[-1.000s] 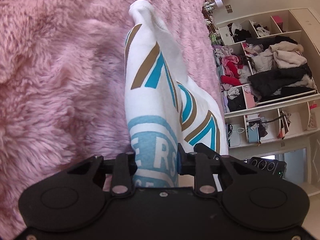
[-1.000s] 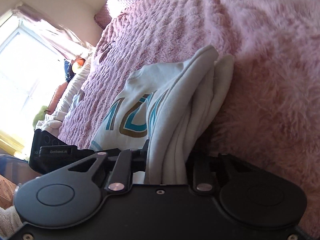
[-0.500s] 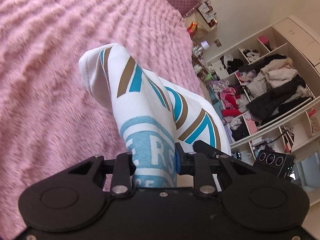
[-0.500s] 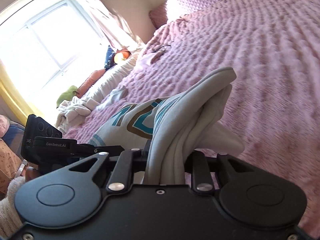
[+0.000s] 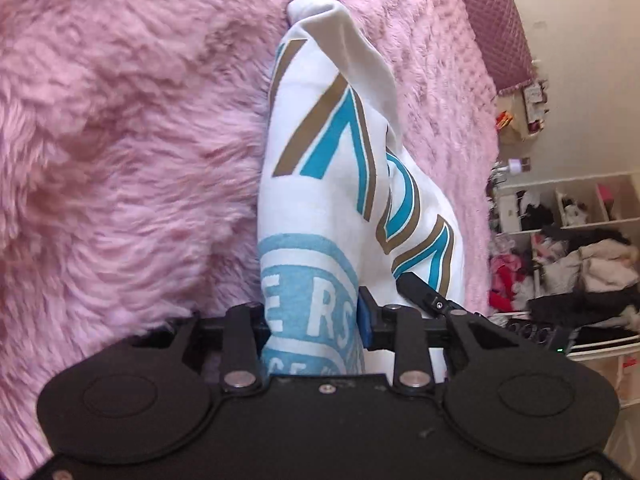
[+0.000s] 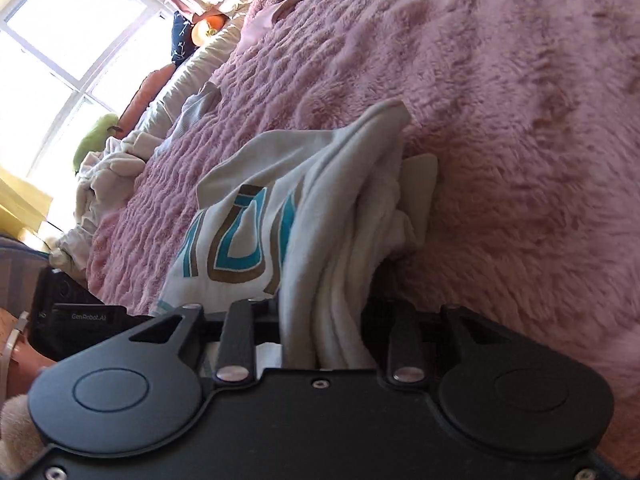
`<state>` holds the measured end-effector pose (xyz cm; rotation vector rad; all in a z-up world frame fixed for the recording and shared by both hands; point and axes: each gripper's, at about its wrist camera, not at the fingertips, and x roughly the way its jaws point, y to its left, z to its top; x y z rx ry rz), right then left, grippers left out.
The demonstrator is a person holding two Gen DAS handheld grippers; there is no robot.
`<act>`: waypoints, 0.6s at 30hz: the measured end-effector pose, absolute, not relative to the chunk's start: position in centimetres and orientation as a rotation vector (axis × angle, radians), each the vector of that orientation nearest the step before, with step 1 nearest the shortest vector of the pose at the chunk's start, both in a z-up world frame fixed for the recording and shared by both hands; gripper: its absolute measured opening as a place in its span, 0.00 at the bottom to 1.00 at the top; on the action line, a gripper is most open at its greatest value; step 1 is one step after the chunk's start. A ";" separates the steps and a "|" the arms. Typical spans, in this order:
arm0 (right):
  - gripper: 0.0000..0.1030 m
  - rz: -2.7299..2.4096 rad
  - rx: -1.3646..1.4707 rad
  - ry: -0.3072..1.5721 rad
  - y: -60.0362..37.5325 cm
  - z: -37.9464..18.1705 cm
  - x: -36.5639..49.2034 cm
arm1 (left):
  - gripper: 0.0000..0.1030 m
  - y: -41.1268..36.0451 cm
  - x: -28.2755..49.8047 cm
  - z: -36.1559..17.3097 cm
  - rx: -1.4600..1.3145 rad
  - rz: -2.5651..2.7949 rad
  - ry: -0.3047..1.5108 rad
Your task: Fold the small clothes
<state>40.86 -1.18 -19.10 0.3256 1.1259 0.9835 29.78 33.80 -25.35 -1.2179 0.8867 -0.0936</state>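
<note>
Both my grippers hold a white printed T-shirt bunched over a pink fluffy bed.

My left gripper has its fingers closed on the edge of the T-shirt bearing a pale blue round print; the teal and tan lettering runs away from me across the cloth. My right gripper has its fingers closed on a thick stack of folded layers of the T-shirt. The garment sags onto the bedspread between my two holds. I judge a fold is midway; next I should lay the cloth flat and even, then let go. The bed is covered in shaggy pink plush. Beyond it stand open shelves crammed with clothes, and on the other side a bright window with more laundry heaped near it.
</note>
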 end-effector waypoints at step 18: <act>0.33 1.077 0.312 1.283 -9.2 -18.3 33.8 | 0.32 29.8 20.6 -24.9 -1.239 -0.141 1.002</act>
